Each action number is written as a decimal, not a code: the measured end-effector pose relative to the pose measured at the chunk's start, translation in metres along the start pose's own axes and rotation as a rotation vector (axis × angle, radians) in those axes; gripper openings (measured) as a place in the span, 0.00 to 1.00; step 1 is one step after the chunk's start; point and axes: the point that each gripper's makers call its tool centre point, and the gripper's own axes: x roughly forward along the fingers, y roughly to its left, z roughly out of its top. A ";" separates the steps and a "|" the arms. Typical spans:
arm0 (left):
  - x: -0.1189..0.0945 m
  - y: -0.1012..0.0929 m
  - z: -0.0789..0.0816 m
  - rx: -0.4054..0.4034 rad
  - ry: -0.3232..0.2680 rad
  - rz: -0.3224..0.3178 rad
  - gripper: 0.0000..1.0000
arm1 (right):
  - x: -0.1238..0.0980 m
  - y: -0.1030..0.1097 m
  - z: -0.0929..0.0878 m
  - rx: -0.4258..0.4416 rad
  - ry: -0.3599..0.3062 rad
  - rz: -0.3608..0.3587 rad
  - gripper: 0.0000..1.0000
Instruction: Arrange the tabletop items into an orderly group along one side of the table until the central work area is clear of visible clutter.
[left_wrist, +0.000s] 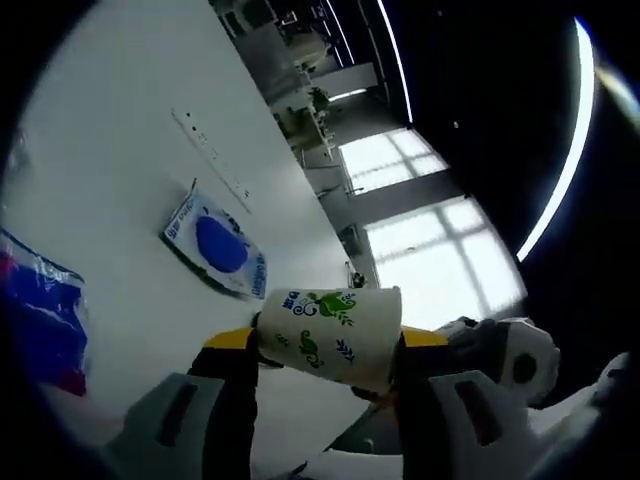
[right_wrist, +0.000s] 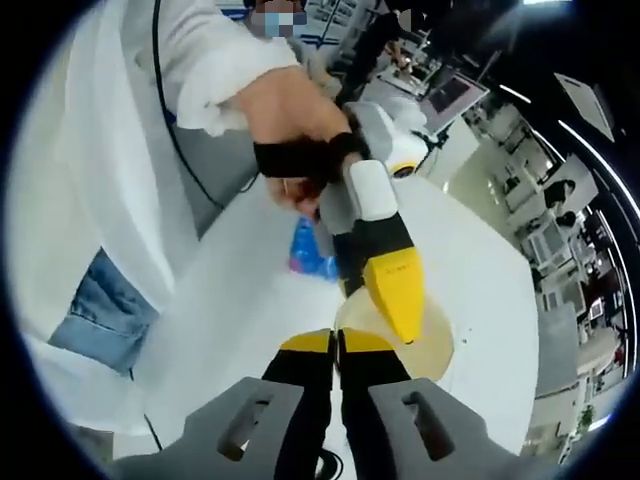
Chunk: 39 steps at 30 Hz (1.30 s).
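In the left gripper view, the left hand-held gripper (left_wrist: 325, 352) pinches a white paper cup (left_wrist: 328, 337) printed with green leaf motifs. The cup lies on its side between the yellow-tipped jaws, its long axis running across the view from one jaw to the other. Which end is the mouth cannot be told here. The cup is held above the white surface (left_wrist: 120, 150). Beyond the cup on the surface lies a flat white packet with a blue oval (left_wrist: 217, 245), and off to the cup's left a blue and red plastic bag (left_wrist: 40, 315).

In the right gripper view, the right hand-held gripper (right_wrist: 338, 345) has its jaws pressed together with nothing between them. Just past their tips is the cup's pale round end, gripped by the left hand-held gripper. Farther beyond the cup, a person's hand (right_wrist: 295, 125) grips that tool's body, and a blue bag sits on the surface behind it.
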 end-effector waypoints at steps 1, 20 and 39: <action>-0.001 0.001 0.001 0.025 -0.011 0.002 0.55 | 0.001 0.003 0.003 0.011 -0.016 0.013 0.00; -0.117 0.045 0.034 0.856 -0.300 0.418 1.00 | 0.011 -0.009 0.005 0.269 -0.120 0.030 0.00; -0.208 0.047 -0.021 1.151 -0.478 0.473 1.00 | 0.026 -0.021 0.002 0.357 -0.118 0.062 0.00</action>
